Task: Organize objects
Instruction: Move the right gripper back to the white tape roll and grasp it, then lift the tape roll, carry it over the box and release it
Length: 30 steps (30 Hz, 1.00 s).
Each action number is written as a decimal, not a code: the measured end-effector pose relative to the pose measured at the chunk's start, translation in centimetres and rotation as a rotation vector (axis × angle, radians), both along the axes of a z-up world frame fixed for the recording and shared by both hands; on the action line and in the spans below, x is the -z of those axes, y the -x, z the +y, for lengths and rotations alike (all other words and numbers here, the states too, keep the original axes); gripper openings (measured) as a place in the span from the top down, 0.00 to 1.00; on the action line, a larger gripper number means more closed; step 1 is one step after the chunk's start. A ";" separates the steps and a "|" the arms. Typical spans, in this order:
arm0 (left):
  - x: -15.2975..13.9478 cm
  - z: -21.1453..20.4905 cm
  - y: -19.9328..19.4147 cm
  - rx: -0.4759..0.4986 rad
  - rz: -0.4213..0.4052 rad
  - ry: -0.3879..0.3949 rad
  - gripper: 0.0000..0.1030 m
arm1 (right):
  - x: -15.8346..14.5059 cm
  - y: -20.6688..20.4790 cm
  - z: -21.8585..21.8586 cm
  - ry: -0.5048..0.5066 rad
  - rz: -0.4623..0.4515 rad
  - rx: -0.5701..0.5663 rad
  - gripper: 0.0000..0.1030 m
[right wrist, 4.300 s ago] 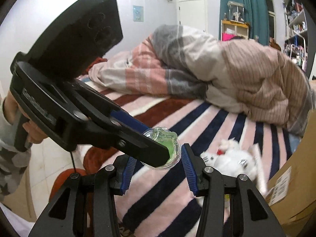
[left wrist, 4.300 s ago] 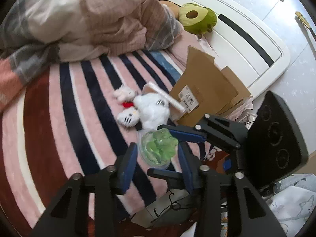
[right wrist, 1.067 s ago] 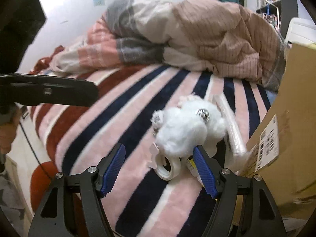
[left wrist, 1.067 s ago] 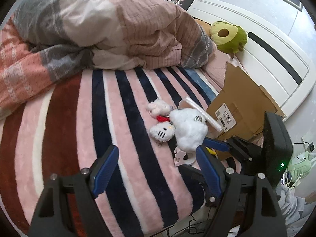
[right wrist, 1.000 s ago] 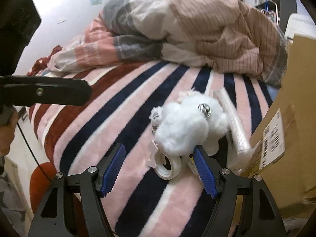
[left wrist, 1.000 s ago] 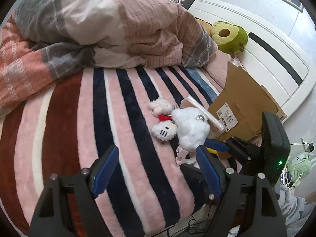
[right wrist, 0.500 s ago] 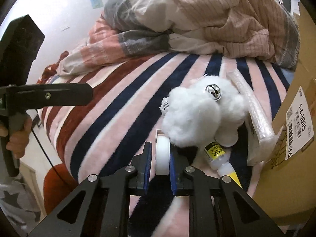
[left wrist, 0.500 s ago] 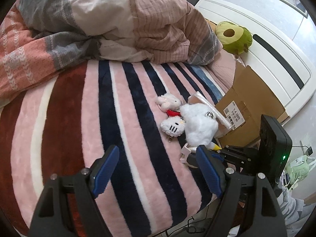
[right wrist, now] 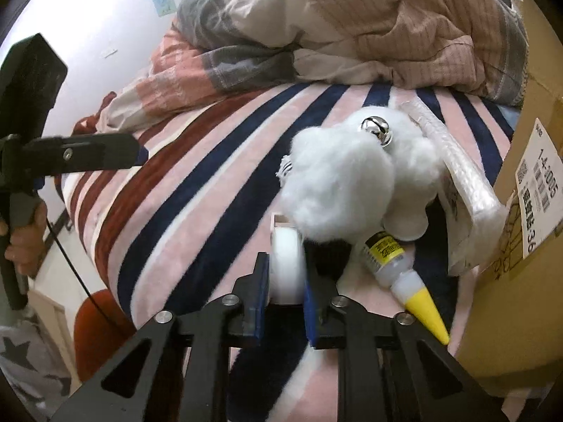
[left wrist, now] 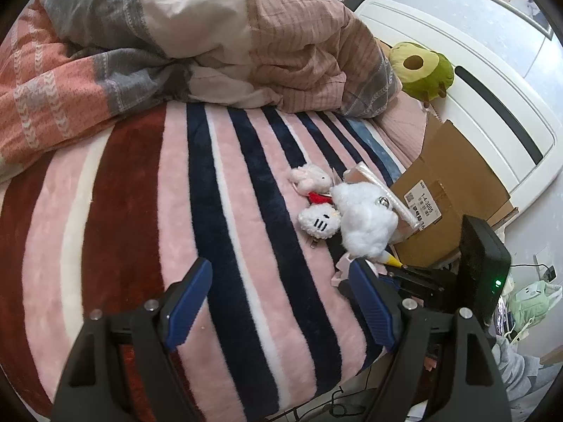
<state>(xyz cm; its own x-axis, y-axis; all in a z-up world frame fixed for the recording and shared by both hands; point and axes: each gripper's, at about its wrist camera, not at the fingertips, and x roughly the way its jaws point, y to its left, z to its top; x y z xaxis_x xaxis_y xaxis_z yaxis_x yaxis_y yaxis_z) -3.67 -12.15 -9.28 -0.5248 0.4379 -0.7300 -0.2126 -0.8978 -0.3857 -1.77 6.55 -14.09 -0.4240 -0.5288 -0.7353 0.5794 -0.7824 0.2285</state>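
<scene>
White tape, a roll [right wrist: 285,263] standing on its edge, is pinched between the blue pads of the right gripper [right wrist: 286,277], whose jaws are closed narrow on its two flat sides. The roll rests on the striped blanket [left wrist: 140,211] of the bed, near the bed's edge, and it touches the fluffy white plush toy [right wrist: 352,183] that lies just behind it. This toy carries a small silver bell [right wrist: 376,130] on top. Just beside the roll, on its right, a small glue bottle [right wrist: 397,263] with a yellow cone tip lies on its side, and further right a clear plastic packet [right wrist: 457,172] leans against a cardboard box [right wrist: 520,246] with a printed label. The left gripper [left wrist: 278,302] hovers over the blanket with its jaws wide apart and nothing between them; a hand [right wrist: 21,235] holds its handle at the left border of the right wrist view. In the left wrist view, two smaller plush figures [left wrist: 316,204] lie beside the white toy. A crumpled duvet [left wrist: 176,35] is piled at the far side of the bed, and a green avocado cushion [left wrist: 422,70] sits by the white headboard [left wrist: 492,112].
</scene>
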 end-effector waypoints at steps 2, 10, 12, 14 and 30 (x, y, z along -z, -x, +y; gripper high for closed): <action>0.0 -0.2 -0.1 -0.002 -0.001 -0.003 0.24 | -0.6 -0.4 -0.3 0.046 -0.011 -0.042 0.88; -0.7 -1.5 -0.6 -0.031 0.006 0.002 0.24 | -0.4 0.7 -2.5 0.181 -0.196 -0.147 0.87; -0.8 -1.7 -0.8 -0.038 0.005 0.009 0.24 | 0.2 0.7 -2.6 0.092 -0.159 -0.112 0.75; -0.7 -1.9 -1.0 -0.041 0.000 0.010 0.24 | 0.3 0.7 -2.1 0.065 -0.130 -0.084 0.59; -0.6 -0.3 -1.6 -0.004 -0.022 0.036 0.24 | 0.3 -0.9 -3.0 -0.082 0.047 -0.159 0.65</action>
